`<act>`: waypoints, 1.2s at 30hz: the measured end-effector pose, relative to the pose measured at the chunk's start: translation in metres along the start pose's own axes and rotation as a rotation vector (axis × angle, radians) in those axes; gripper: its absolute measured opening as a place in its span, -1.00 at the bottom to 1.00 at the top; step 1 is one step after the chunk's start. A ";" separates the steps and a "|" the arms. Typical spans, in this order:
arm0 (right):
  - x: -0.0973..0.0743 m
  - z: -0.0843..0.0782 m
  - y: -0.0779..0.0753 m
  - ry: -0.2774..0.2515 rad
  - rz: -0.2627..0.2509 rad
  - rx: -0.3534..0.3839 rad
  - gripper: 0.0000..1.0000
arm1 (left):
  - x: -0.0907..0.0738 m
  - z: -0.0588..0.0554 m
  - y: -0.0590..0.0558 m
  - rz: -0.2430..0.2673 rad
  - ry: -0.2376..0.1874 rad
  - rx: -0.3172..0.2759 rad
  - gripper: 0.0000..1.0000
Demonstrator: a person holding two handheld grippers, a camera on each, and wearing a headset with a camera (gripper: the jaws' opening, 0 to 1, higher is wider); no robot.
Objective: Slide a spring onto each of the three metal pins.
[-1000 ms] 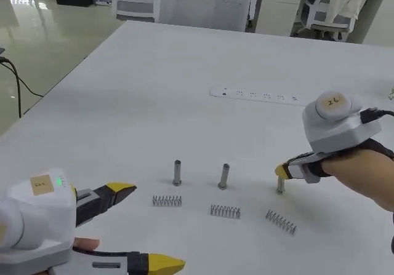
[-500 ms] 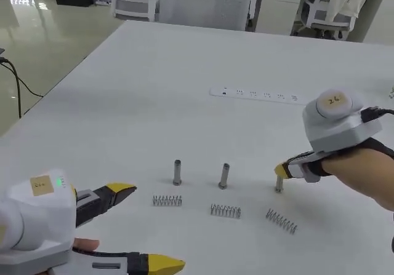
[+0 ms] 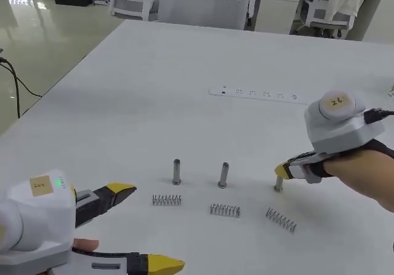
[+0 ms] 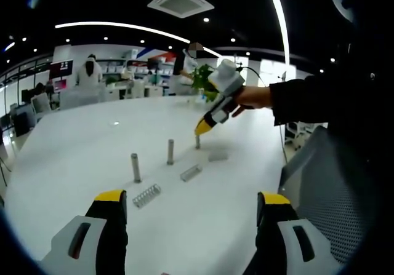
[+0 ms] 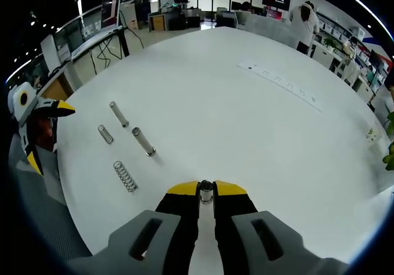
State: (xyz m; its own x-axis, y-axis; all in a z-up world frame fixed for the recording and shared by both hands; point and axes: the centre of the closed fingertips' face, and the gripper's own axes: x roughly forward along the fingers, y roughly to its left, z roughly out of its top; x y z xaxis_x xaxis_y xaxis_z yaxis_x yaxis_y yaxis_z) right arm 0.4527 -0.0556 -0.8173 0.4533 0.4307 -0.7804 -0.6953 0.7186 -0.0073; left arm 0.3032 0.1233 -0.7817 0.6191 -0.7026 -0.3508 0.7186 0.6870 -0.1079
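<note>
Three metal pins stand in a row on the white table: the left pin (image 3: 176, 171), the middle pin (image 3: 223, 175) and the right pin (image 3: 279, 184). A spring lies in front of each: the left spring (image 3: 166, 199), the middle spring (image 3: 225, 210) and the right spring (image 3: 281, 220). My right gripper (image 3: 282, 171) is shut on the top of the right pin (image 5: 205, 191). At the near left my left gripper (image 3: 144, 227) is open with nothing in it, short of the left spring (image 4: 146, 195).
A white power strip (image 3: 258, 95) lies across the table beyond the pins. Office chairs (image 3: 200, 7) stand at the far edge. The table's left edge (image 3: 68, 78) drops to the floor, where a black cable runs.
My right gripper's body has shifted slightly to the right while staying shut on the right pin. The left gripper, pins and springs have not moved.
</note>
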 end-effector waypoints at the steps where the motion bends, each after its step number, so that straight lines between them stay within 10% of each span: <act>1: 0.000 0.000 0.000 -0.002 0.001 0.001 -0.89 | 0.000 0.000 0.000 0.000 0.000 0.000 0.67; 36: -0.001 -0.012 0.001 0.005 0.008 -0.040 -0.73 | 0.000 0.000 -0.003 -0.008 0.001 0.002 0.67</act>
State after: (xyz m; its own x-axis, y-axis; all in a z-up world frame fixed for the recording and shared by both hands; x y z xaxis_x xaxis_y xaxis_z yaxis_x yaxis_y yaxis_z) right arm 0.4442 -0.0619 -0.8239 0.4455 0.4334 -0.7834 -0.7208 0.6927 -0.0267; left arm 0.3015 0.1214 -0.7819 0.6133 -0.7075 -0.3512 0.7239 0.6813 -0.1084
